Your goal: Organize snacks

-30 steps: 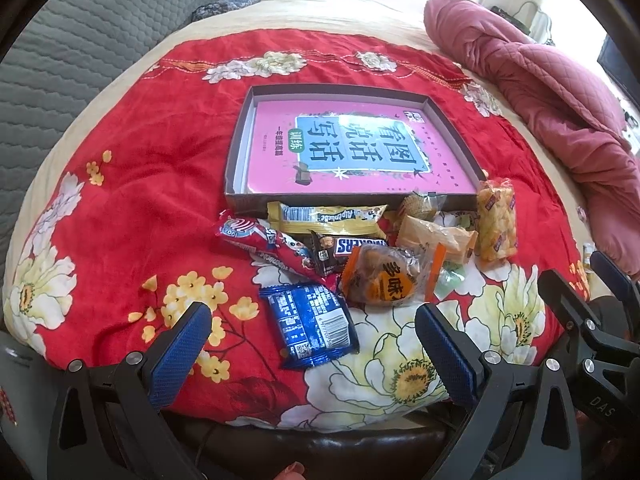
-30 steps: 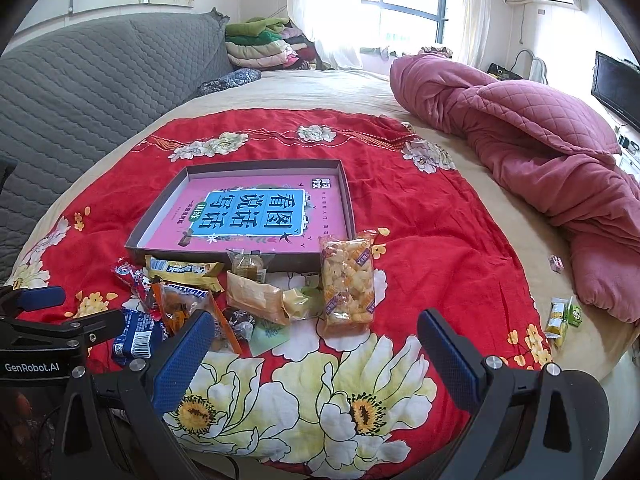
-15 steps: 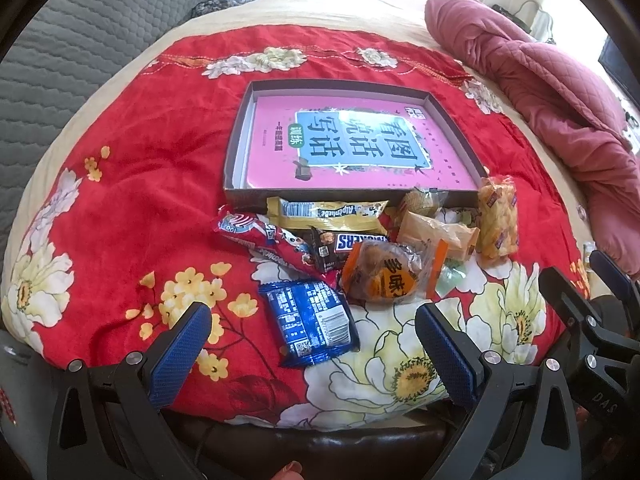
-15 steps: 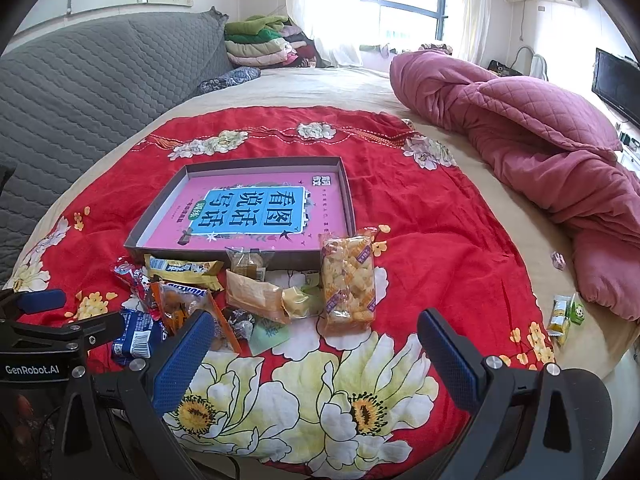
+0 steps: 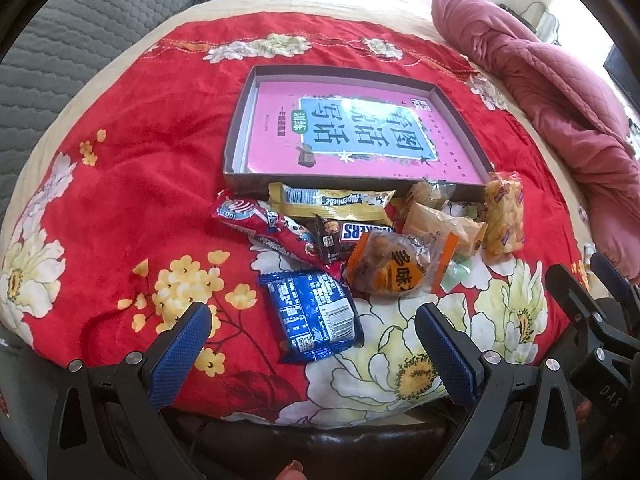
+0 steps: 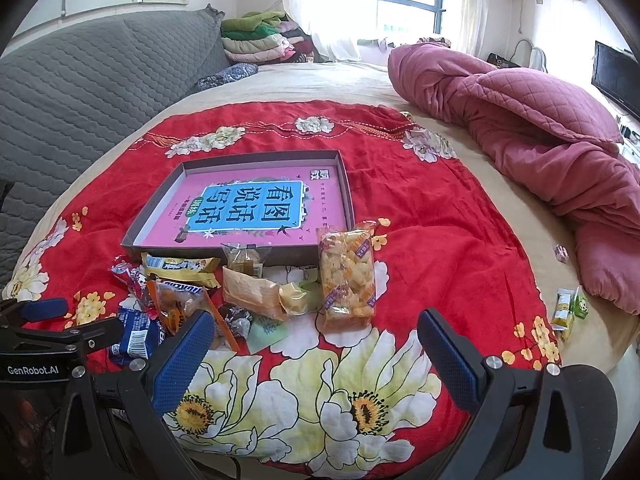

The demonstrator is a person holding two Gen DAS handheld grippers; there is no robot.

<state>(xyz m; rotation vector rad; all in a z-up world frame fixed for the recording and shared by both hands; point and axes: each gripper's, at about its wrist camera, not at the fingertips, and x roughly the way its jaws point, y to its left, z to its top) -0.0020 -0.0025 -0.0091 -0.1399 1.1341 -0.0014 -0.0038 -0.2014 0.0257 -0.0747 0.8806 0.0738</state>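
Left wrist view takes in the red flowered blanket (image 5: 132, 184) spread over the bed, and on it the shallow box (image 5: 240, 132) with a pink printed sheet on its floor and no snacks in it. Along the box's near wall lies the loose pile of snacks: a long packet of puffed pieces (image 6: 347, 280) at the right end, a yellow wrapper (image 5: 332, 200) touching the wall, a red tube-shaped pack (image 5: 264, 228), an orange-wrapped cake (image 5: 396, 268), a dark chocolate bar (image 5: 352, 236), and a blue packet (image 5: 312, 316) nearest of all, lying apart from the heap.

Both tools hover low at the bed's edge. The left gripper (image 5: 312, 344) has its jaws spread wide and empty, with the blue packet lying just ahead between them. The right gripper (image 6: 316, 352) is likewise spread and holding nothing, facing the puffed-piece packet.

Nothing has been sorted yet, I judge. Starting with the blue packet looks sensible: it sits alone, so closing across its narrow width should lift it without dragging neighbours. Crinkly film may slip, so a grip near the middle is safer than at a sealed end.
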